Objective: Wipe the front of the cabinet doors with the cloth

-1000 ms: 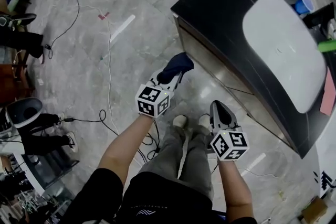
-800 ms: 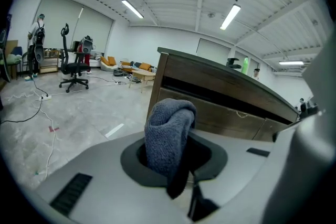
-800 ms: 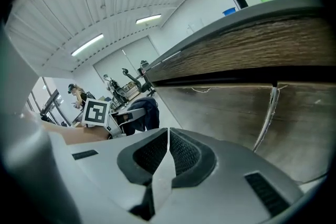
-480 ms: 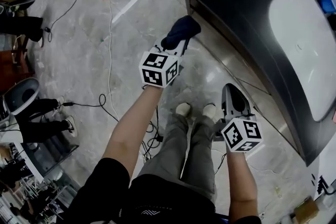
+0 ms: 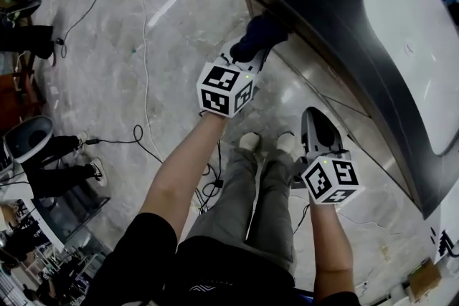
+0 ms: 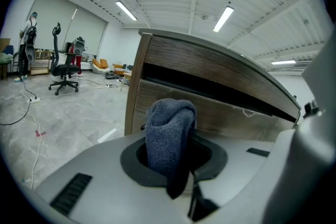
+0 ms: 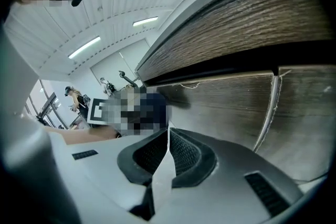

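Observation:
My left gripper (image 5: 247,57) is shut on a dark blue cloth (image 5: 259,36), whose bunched end reaches the front of the wooden cabinet (image 5: 308,61) near its left corner. In the left gripper view the cloth (image 6: 169,136) stands bundled between the jaws, right before the cabinet door (image 6: 220,115) and the dark gap under the top. My right gripper (image 5: 315,127) hangs lower, near the feet, shut and holding nothing. In its own view the right gripper (image 7: 168,136) faces two door panels (image 7: 231,102) split by a vertical seam.
A black countertop (image 5: 337,3) with a white basin (image 5: 412,46) caps the cabinet. Cables (image 5: 143,68) trail over the grey marble floor at the left. A seated person's legs (image 5: 50,172) and office chairs (image 6: 65,65) are further off.
The left gripper has carried the cloth up and right, from over the floor to the cabinet's front near its corner. The right gripper has hardly moved.

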### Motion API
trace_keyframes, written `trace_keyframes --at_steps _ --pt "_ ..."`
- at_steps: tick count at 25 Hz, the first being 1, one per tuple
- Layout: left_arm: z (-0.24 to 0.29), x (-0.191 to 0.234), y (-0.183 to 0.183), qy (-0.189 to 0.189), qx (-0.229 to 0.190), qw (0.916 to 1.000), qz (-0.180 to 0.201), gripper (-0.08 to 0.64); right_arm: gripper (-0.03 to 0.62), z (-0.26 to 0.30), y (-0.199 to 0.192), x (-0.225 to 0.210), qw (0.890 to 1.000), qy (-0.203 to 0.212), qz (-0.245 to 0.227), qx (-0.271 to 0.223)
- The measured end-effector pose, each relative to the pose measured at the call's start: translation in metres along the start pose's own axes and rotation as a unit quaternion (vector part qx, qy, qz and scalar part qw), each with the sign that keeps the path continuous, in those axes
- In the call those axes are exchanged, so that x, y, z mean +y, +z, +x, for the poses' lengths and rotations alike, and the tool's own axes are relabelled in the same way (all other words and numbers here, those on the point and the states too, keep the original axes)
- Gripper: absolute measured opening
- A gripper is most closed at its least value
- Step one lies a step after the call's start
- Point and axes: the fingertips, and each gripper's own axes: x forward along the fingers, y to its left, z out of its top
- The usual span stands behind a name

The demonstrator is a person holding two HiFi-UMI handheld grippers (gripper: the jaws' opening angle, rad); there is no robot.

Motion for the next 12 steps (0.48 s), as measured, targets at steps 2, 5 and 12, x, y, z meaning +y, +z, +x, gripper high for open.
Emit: trace_keyframes --at_steps 2,5,12 --pt "0.001 -0.016 -0.005 -0.014 0.004 0.9999 0.004 0.069 0.037 -0.005 0.001 -0.007 1.0 -0.006 0.006 -0.007" --pt "-0.001 -0.04 -0.011 -0.036 0.01 0.9992 0.011 0.069 0.038 -0.018 0.002 -0.014 0.999 -0.018 0.016 -0.02" --pt "0.0 -0.104 -0.024 -0.085 0.018 0.996 0.022 0.069 0.037 -0.055 -0.005 -0.045 0.997 -0.052 0.037 -0.044"
